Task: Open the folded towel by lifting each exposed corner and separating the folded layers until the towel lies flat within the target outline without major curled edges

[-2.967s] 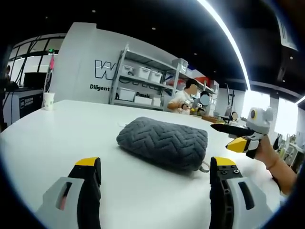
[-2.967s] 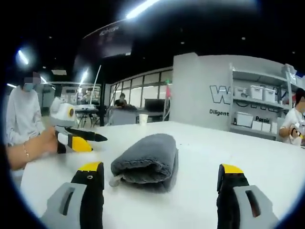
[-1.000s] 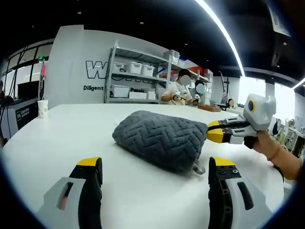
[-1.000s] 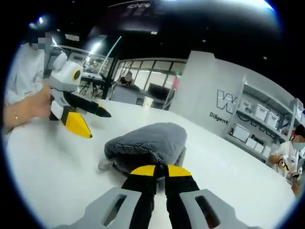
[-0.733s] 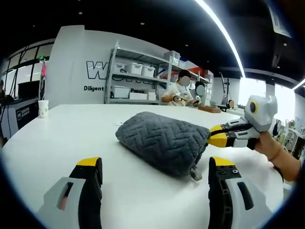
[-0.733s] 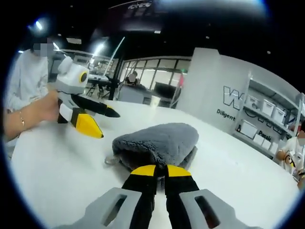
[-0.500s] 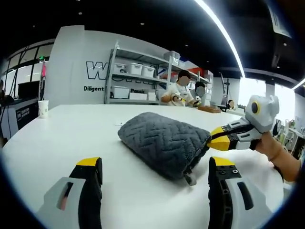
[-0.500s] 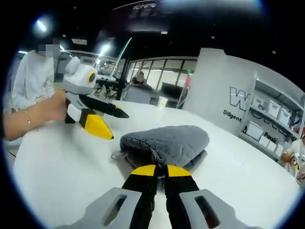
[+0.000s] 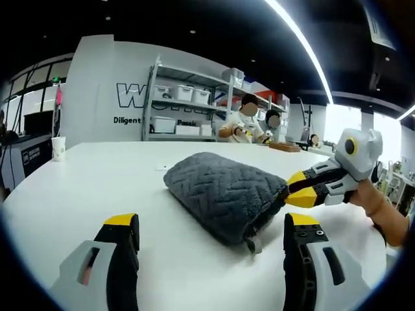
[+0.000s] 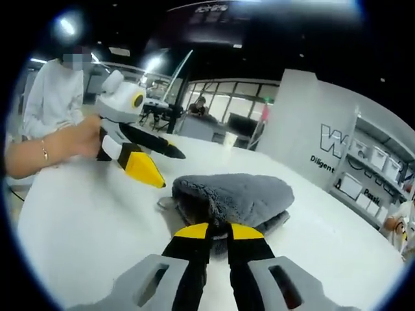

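Right tool (image 10: 217, 230) has its yellow-tipped jaws pinched tight together on the near edge of the grey towel (image 10: 233, 194), gripping what looks like a top layer at the bundle's end. Left tool (image 9: 209, 228) sits with its jaws spread wide and nothing between them, hanging just short of the towel (image 9: 220, 194), which lies still folded into a plump roll on the white bench (image 9: 97, 188), dead centre at 12 o'clock from the left tool. In the left gripper view the right tool (image 9: 311, 188) comes in from 3 o'clock and bites the towel's end. The danger, as I judge it: that pinch may have caught more than one layer, so a lift would drag the whole bundle across the bench instead of peeling it open, with nothing pinning the far side.
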Motion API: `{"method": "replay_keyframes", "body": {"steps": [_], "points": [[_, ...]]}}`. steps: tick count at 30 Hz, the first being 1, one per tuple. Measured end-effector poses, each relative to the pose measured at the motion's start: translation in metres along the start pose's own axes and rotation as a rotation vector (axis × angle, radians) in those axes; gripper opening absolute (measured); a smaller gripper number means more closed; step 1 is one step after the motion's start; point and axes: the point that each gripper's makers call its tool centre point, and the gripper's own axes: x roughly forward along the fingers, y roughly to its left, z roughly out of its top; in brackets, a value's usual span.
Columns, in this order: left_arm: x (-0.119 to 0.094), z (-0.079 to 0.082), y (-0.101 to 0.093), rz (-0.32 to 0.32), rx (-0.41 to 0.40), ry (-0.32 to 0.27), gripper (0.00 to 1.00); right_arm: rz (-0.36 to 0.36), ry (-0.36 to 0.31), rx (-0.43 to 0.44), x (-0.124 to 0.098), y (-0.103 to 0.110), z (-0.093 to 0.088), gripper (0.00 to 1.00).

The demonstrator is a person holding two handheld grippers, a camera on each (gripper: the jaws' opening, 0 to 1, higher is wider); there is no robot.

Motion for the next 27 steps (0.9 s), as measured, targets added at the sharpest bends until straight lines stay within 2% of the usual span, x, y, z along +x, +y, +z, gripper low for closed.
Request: {"method": "replay_keyframes", "body": {"steps": [4,8,13,17,22,25,27], "points": [[-0.001,0.000,-0.001,-0.001,0.002,0.000,0.91,0.020,0.030,0.012,0.000,0.001,-0.006,0.42],[-0.001,0.000,-0.002,-0.002,0.002,0.000,0.91,0.014,0.025,0.032,-0.005,-0.005,-0.006,0.54],[0.000,-0.001,-0.002,-0.004,0.006,0.004,0.91,0.000,-0.002,0.070,-0.009,-0.017,-0.003,0.74],[0.001,-0.002,-0.002,-0.005,0.010,0.009,0.91,-0.019,-0.023,0.130,-0.010,-0.028,-0.002,0.89],[0.002,-0.002,-0.002,-0.005,0.013,0.011,0.91,-0.055,0.002,0.149,-0.011,-0.038,-0.009,0.99],[0.002,-0.002,-0.002,-0.006,0.018,0.013,0.91,-0.071,0.032,0.168,-0.011,-0.044,-0.016,0.99],[0.002,-0.002,-0.003,-0.007,0.020,0.012,0.91,-0.108,0.043,0.185,-0.013,-0.051,-0.020,0.99]]}}
